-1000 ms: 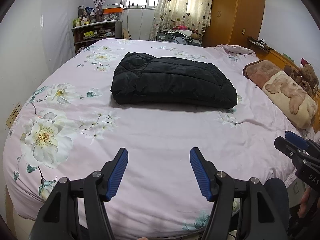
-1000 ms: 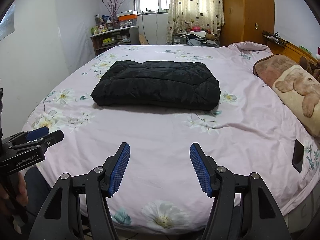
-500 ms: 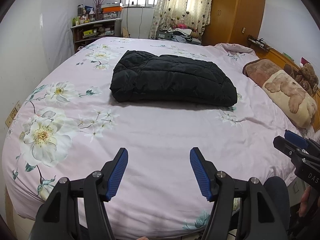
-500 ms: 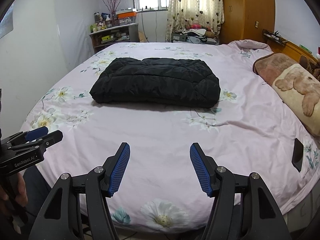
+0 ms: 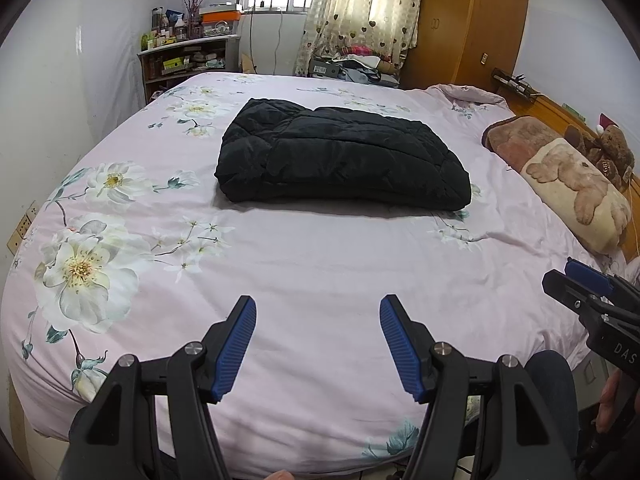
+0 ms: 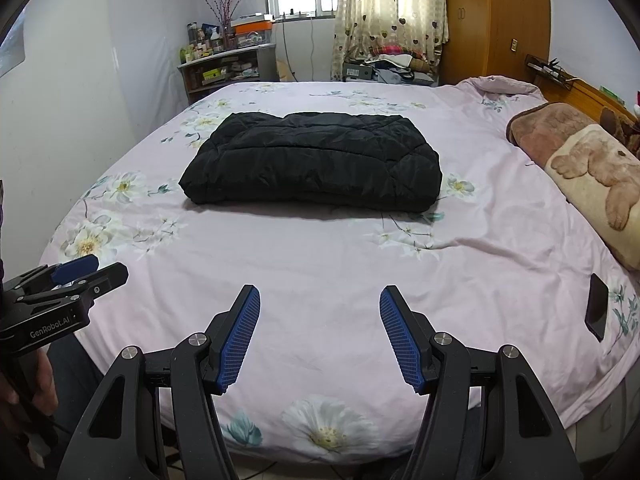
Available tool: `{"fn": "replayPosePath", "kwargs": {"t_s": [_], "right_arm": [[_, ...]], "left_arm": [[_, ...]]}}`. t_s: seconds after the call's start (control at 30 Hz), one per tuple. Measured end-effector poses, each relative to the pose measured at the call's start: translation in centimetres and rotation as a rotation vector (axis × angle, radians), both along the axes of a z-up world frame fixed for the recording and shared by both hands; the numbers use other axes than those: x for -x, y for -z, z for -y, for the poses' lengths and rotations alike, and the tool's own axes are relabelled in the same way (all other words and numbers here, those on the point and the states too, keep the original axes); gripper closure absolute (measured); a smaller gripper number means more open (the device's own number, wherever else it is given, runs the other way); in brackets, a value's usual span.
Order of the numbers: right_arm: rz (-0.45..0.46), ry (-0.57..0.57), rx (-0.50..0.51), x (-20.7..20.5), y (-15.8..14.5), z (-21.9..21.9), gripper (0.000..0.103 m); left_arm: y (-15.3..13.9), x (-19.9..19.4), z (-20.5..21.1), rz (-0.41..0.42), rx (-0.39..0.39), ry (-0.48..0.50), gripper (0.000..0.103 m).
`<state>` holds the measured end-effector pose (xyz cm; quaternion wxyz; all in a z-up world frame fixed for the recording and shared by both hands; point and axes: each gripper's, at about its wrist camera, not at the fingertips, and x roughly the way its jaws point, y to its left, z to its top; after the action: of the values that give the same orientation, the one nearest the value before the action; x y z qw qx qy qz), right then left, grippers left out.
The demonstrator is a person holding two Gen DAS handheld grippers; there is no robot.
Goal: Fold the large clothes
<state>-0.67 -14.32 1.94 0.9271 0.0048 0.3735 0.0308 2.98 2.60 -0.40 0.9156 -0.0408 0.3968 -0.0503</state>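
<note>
The black jacket lies folded on the bed, unchanged. My left hand-held gripper and right hand-held gripper hang wide apart, empty. Folding looks finished.

Both wrist views from the bedside — same bed, side by side.

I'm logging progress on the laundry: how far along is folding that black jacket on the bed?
Done, by the look of it: the black jacket lies as a compact folded bundle mid-bed. In hand: nothing; the left gripper and right gripper hover open over the pink bedspread, apart from the jacket. Left: no other unfolded garment shows on the bed.
</note>
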Motion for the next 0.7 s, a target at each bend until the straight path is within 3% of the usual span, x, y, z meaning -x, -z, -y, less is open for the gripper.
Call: {"fn": "replayPosePath", "kwargs": {"t_s": [0.7], "right_arm": [[-0.001,0.000,0.001,0.04,-0.03,-0.08,0.040]], "left_arm": [[-0.27,-0.02,-0.20,-0.002,0.023,0.027,0.034]]}}
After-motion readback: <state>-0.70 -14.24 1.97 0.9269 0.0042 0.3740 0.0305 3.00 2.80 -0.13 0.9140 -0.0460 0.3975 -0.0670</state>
